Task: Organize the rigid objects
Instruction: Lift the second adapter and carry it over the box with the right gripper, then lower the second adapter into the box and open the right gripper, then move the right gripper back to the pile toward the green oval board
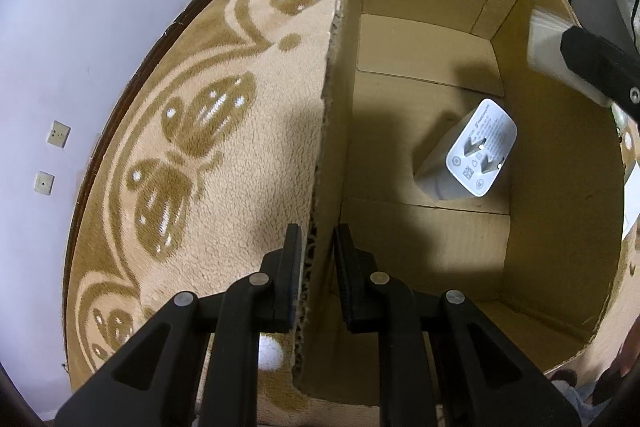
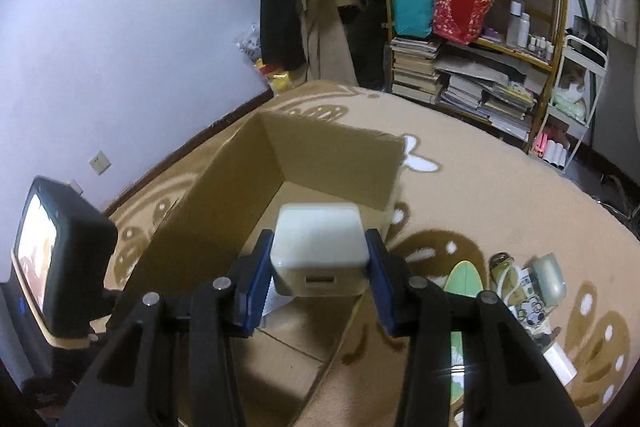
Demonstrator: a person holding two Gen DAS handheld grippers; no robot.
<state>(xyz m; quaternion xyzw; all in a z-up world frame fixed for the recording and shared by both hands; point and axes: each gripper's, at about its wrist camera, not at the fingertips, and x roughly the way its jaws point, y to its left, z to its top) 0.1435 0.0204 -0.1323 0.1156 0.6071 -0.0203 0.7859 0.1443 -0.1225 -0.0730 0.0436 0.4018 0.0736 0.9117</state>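
Right gripper (image 2: pixel 318 267) clamped on white charger (image 2: pixel 320 251), frame centre: light, stiff, smooth; flat sides grip best. Left gripper (image 1: pixel 316 267) pinching box wall (image 1: pixel 320 187).

We see a plain brown cardboard box (image 1: pixel 420 147) on a cream rug (image 1: pixel 240 155) with tan butterfly motifs, a white charger (image 1: pixel 476 147) inside, another white charger (image 2: pixel 320 247) between blue-padded black fingers (image 2: pixel 256 279).
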